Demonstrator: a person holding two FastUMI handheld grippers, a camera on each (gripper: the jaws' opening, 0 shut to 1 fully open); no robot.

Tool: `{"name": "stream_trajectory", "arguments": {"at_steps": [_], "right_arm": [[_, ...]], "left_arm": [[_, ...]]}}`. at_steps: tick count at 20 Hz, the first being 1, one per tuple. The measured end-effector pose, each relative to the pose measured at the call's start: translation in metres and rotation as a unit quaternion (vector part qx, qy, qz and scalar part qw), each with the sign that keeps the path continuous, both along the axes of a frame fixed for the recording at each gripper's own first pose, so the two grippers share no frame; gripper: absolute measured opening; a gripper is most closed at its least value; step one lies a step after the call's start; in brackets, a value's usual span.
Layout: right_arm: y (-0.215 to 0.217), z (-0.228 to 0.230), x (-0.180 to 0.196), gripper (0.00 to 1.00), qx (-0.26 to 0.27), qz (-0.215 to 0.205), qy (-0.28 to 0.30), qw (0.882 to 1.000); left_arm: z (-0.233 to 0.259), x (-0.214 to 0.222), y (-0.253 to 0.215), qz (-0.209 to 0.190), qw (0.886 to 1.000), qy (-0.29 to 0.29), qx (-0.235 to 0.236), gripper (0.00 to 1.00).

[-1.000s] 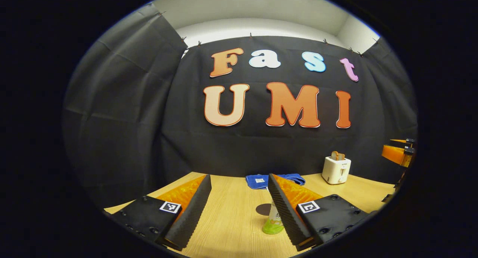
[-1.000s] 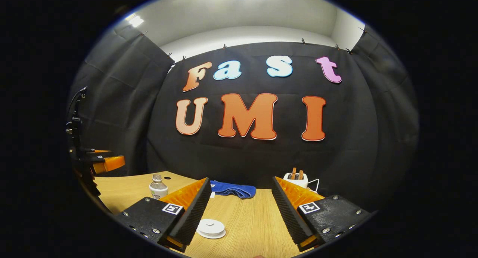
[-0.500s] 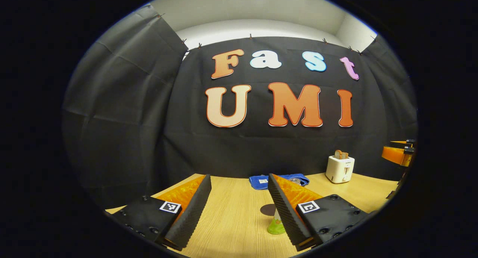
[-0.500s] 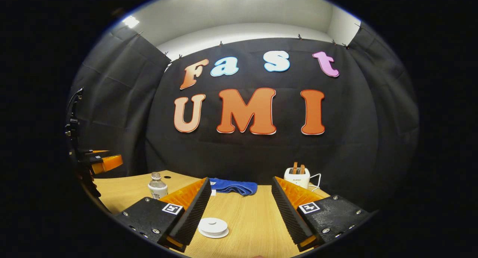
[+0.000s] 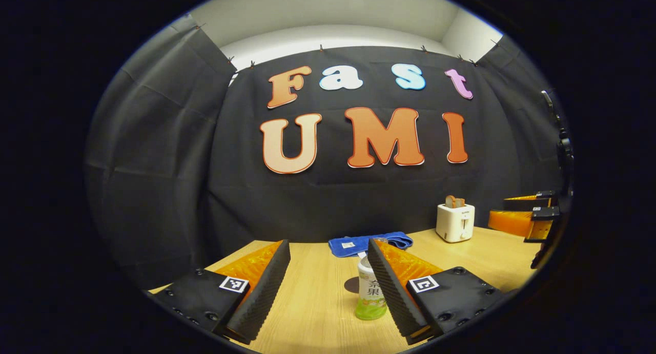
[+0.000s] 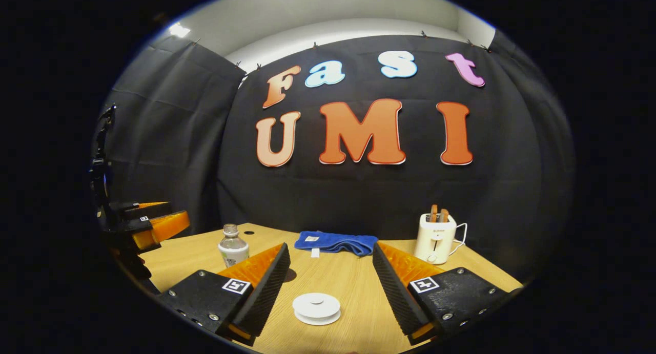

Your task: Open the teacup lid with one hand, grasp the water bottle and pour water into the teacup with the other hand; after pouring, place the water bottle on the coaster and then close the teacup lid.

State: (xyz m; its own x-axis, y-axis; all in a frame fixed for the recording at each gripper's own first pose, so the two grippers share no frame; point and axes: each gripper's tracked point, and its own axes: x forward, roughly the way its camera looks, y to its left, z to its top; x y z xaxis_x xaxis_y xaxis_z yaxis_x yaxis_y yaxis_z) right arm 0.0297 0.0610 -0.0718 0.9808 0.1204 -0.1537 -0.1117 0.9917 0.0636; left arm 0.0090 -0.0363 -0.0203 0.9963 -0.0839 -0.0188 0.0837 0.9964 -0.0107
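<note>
Wooden bench [image 6: 353, 287]: we hold both tongs apart, empty. Left tongs [image 5: 328, 287] line up beside the water bottle [image 5: 371, 292], coaster [image 5: 351, 285] just behind it, likely for grasping. Right tongs [image 6: 330, 292] hover over the white teacup lid [image 6: 316, 308], ready for lifting.
</note>
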Motion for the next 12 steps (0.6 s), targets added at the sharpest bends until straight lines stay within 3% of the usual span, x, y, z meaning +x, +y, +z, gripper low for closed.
{"name": "stream_trajectory", "arguments": {"at_steps": [12], "right_arm": [[0.035, -0.101, 0.021, 0.91, 0.018, 0.043, 0.130, 0.990]], "left_arm": [[-0.038, 0.004, -0.010, -0.009, 0.999, 0.044, 0.008, 0.97]]}}
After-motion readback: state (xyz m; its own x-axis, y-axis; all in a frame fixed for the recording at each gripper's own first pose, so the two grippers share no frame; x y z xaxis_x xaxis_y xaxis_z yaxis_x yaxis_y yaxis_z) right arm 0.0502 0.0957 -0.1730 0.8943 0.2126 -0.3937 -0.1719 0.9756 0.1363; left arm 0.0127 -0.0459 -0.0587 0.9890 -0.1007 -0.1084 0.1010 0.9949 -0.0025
